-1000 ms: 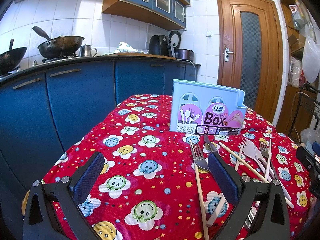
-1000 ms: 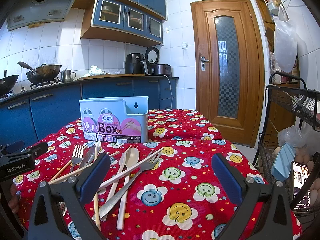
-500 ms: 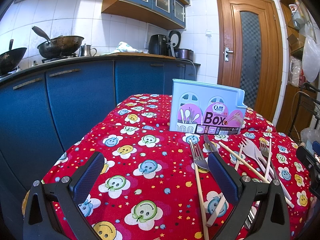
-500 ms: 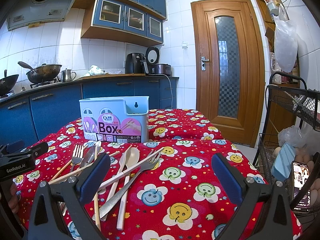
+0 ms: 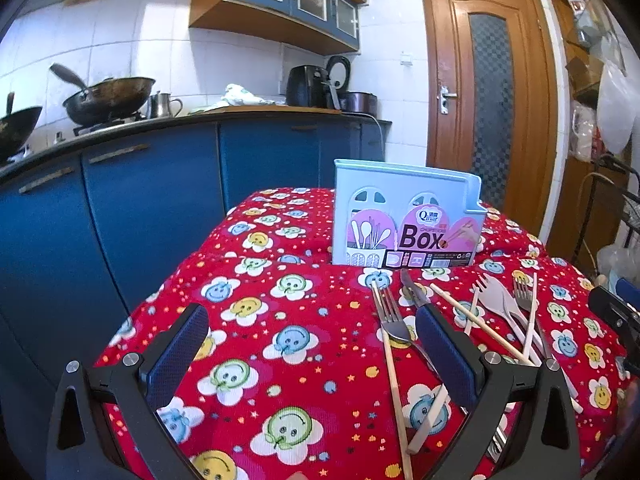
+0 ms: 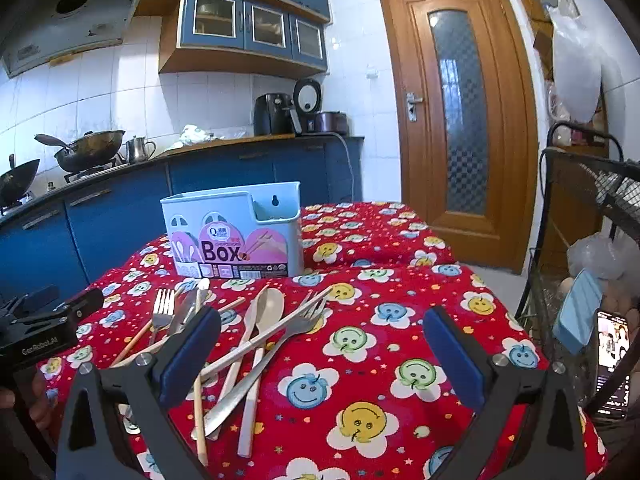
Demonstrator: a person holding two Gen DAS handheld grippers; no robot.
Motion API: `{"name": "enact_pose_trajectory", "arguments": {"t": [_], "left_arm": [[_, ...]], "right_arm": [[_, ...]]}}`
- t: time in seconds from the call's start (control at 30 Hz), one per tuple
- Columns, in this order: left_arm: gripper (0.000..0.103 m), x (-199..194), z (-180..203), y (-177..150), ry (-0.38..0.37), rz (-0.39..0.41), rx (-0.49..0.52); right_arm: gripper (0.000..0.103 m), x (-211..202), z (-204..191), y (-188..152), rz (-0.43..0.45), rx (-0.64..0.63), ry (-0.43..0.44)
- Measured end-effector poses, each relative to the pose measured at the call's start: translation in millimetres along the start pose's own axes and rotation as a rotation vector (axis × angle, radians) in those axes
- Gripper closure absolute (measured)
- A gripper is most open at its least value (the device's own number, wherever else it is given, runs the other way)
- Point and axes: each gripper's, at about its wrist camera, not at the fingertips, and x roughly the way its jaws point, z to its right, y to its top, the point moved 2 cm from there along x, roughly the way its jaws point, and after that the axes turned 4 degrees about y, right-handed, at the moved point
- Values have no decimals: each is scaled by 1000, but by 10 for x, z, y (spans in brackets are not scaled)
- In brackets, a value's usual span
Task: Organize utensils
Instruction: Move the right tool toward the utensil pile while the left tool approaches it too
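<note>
We hold both grippers spread and empty over the worktop: the fork (image 5: 390, 322), long axis toward twelve o'clock, lies just inside our left gripper (image 5: 312, 346); utensil box (image 6: 234, 232) at eleven of the right gripper (image 6: 320, 354).

Bright, even light; sharp, fisheye-warped w/ dark corners.

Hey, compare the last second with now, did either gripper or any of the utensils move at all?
Nothing visibly changed. The left gripper and right gripper hold the same spots, both open and empty, and the utensil pile lies as before on the tablecloth in front of the box.
</note>
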Motion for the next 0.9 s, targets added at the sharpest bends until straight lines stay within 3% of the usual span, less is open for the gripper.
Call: {"name": "enact_pose_trajectory", "arguments": {"t": [0.13,0.37,0.57,0.73,0.9], "left_arm": [[1,0,35,154,-29,-39,60],[17,117,119,287,-113,-186,112],[37,244,288,243,-202,-308,159],[53,341,340,197,-206,-368,193],[61,427,282,157,-193,-430,202]], "right_arm": [[0,12,10,113,-59,-11,17],[2,114,4,331,-191,-40,31],[20,326,32,386,-353,-24,52],[37,503,-12,400,-477,15,106],[50,628,-275,420,-562,-64,165]]}}
